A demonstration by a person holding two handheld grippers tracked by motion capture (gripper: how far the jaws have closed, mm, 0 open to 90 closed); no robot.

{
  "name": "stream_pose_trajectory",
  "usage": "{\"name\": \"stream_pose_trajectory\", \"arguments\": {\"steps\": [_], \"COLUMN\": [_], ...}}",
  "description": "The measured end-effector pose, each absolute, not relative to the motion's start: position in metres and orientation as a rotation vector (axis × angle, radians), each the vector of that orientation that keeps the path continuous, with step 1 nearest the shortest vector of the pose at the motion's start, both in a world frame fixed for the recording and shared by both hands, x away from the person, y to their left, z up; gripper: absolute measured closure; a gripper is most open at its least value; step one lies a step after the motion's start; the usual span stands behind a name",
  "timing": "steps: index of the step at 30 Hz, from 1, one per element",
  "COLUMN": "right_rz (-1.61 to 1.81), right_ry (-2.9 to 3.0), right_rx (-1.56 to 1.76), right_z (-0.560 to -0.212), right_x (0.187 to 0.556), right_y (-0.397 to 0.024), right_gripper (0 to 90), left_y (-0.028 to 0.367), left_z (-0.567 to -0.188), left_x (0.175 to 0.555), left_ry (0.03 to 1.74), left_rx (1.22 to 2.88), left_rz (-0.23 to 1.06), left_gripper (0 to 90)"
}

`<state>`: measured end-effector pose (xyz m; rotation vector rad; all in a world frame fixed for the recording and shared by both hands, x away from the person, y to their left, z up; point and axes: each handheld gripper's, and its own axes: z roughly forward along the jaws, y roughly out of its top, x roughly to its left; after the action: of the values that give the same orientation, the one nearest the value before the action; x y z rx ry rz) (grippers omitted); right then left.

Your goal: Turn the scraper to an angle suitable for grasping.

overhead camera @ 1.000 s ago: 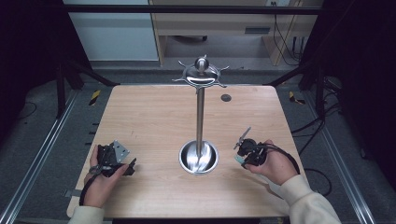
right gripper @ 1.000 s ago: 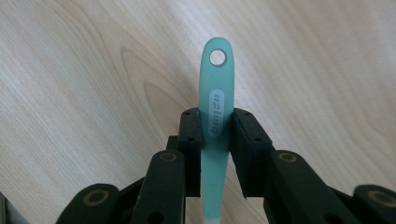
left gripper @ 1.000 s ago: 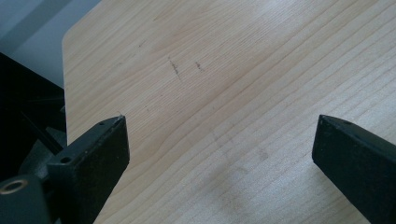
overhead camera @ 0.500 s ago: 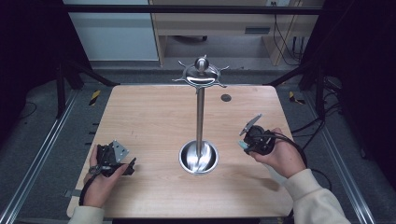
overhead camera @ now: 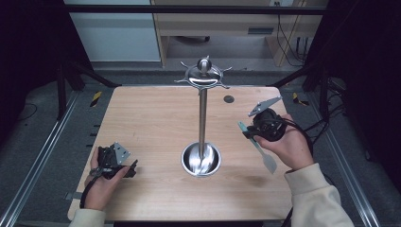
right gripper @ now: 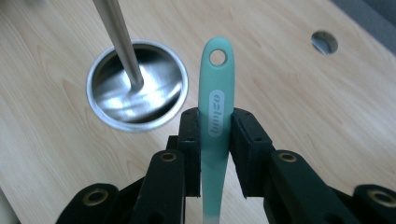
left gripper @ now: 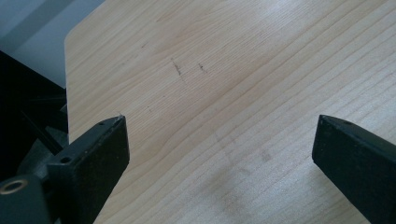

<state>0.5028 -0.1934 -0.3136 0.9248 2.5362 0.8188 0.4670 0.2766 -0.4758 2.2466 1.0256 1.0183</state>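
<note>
My right gripper [overhead camera: 253, 130] is up in the air over the right side of the surface [overhead camera: 151, 118]. Its jaws are pressed tight on the handle of a green spatula [right gripper: 215, 121]. The handle's end has a little hole in it, and it points toward the shiny metal stand [overhead camera: 202, 118] in the middle of the surface. The spatula's pale blade [overhead camera: 268, 161] sticks out the other way, back toward my arm. The stand has a round bowl base [right gripper: 137, 91], a tall thin pole and hooks on top.

My left gripper [overhead camera: 113, 163] sits low at the near left part of the surface. Its jaws are wide open and hold nothing.
</note>
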Motion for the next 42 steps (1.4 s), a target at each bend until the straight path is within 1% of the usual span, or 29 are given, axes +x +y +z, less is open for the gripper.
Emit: {"name": "stream_pose_trajectory", "arguments": {"steps": [4, 7, 10, 18, 19, 25, 27, 28, 34, 42], "right_rz": [0.891, 0.932, 0.972, 1.062, 1.113, 1.167, 1.168, 1.175, 1.203, 1.255], "right_ry": [2.506, 2.49, 2.476, 2.414, 2.391, 2.38, 2.376, 2.371, 2.363, 2.327], "right_rx": [0.906, 0.898, 0.904, 0.949, 0.956, 0.928, 0.925, 0.921, 0.909, 0.889], "right_z": [-0.305, -0.304, -0.305, -0.302, -0.301, -0.297, -0.297, -0.296, -0.295, -0.289], "right_x": [0.503, 0.505, 0.51, 0.521, 0.52, 0.515, 0.514, 0.514, 0.514, 0.508], "right_y": [-0.188, -0.183, -0.182, -0.187, -0.191, -0.189, -0.189, -0.189, -0.188, -0.185], "right_gripper": [74.5, 74.5, 74.5, 74.5, 74.5, 74.4, 74.4, 74.4, 74.4, 74.4], "left_y": [0.279, 0.279, 0.281, 0.288, 0.289, 0.29, 0.29, 0.292, 0.295, 0.289], "left_z": [-0.475, -0.476, -0.475, -0.473, -0.473, -0.474, -0.472, -0.47, -0.47, -0.47], "left_x": [0.467, 0.467, 0.466, 0.463, 0.464, 0.464, 0.464, 0.464, 0.465, 0.465], "left_ry": [1.037, 1.025, 1.054, 1.099, 1.104, 1.113, 1.11, 1.109, 1.121, 1.083], "left_rx": [2.238, 2.226, 2.213, 2.165, 2.163, 2.164, 2.165, 2.166, 2.152, 2.172], "left_rz": [1.021, 1.029, 1.025, 1.047, 1.044, 1.044, 1.053, 1.088, 1.085, 1.083], "left_gripper": [3.8, 3.8, 3.8, 3.9, 3.8, 3.9, 3.7, 3.7, 3.7, 3.6]}}
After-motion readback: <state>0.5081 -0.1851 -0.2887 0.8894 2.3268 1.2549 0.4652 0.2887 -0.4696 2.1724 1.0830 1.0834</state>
